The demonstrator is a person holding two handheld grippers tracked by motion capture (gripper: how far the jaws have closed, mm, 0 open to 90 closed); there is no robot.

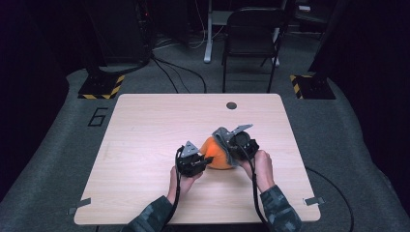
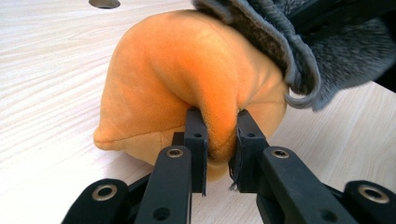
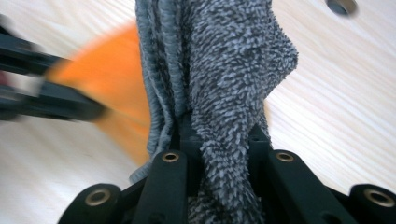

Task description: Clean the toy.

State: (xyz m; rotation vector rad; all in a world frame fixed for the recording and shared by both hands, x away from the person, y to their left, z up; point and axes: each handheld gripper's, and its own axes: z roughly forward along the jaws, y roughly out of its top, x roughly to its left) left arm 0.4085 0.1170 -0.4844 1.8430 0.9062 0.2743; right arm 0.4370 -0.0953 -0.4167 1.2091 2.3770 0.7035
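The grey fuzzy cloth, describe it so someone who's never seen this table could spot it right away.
On the light wooden table, look just right of centre, where the two hand-held grippers meet. The grey fuzzy cloth drapes over the right side of the orange plush toy, clamped in the right hand-held gripper. It is the only grey, shaggy thing there.

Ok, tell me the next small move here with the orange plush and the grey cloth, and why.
Probably draw the right tongs slowly away from the left tongs. The left pair pinches a fold of the orange plush on the table, the right pair grips the grey cloth draped over its far end, so a gentle pull should peel the cloth off.
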